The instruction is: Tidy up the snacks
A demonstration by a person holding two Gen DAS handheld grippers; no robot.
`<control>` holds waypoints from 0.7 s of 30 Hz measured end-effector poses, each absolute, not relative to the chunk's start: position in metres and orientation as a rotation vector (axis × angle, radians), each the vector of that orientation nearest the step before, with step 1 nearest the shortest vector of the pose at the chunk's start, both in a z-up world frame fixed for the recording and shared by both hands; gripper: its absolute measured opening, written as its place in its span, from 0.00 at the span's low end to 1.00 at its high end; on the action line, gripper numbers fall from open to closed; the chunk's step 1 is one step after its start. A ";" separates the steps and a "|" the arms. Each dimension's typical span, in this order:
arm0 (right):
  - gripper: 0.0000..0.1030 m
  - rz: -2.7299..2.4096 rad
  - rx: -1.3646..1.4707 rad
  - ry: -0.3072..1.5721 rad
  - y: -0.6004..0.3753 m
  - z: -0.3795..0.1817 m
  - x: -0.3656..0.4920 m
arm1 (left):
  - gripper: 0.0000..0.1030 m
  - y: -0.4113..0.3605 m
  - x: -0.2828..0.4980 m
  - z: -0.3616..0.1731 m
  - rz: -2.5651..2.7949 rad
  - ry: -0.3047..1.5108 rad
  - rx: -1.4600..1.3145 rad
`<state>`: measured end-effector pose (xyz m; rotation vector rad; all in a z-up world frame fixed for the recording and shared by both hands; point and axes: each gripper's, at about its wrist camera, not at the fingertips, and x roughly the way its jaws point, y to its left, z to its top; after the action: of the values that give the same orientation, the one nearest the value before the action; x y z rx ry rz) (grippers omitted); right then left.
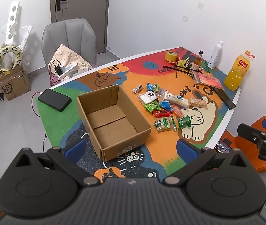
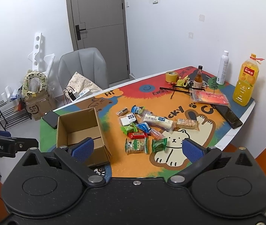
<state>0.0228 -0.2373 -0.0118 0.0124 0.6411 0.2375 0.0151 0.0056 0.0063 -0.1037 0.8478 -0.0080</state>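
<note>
An empty open cardboard box [image 1: 112,120] [image 2: 80,131] stands on the colourful table mat [image 1: 161,150]. To its right lies a loose pile of wrapped snacks [image 1: 166,106] [image 2: 147,127]: green, blue, red and white packets, with a long white bar [image 1: 176,98] among them. My left gripper [image 1: 131,150] hovers high above the box's near end, open, nothing between its blue pads. My right gripper [image 2: 136,150] hangs open above the near edge of the pile, just over a green packet [image 2: 159,144]. Each gripper's body shows at the edge of the other's view.
A black phone [image 1: 54,99] lies left of the box. At the table's back right stand an orange juice bottle [image 1: 237,71], a white spray can [image 1: 215,54], a brown bottle [image 1: 197,61], a tape roll [image 1: 171,55] and a red packet. A grey chair [image 1: 69,37] stands behind the table.
</note>
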 end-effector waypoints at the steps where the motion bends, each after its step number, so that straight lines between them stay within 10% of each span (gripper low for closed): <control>1: 1.00 0.238 0.011 0.641 -0.237 -0.012 0.023 | 1.00 0.006 0.014 0.006 -0.008 0.847 -0.102; 21: 1.00 0.222 0.038 0.667 -0.236 -0.010 0.016 | 1.00 0.009 0.005 0.007 -0.009 0.848 -0.110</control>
<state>0.0160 -0.2363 -0.0095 0.0382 0.6670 0.2216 0.0055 0.0088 0.0070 -0.1102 0.8478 -0.0090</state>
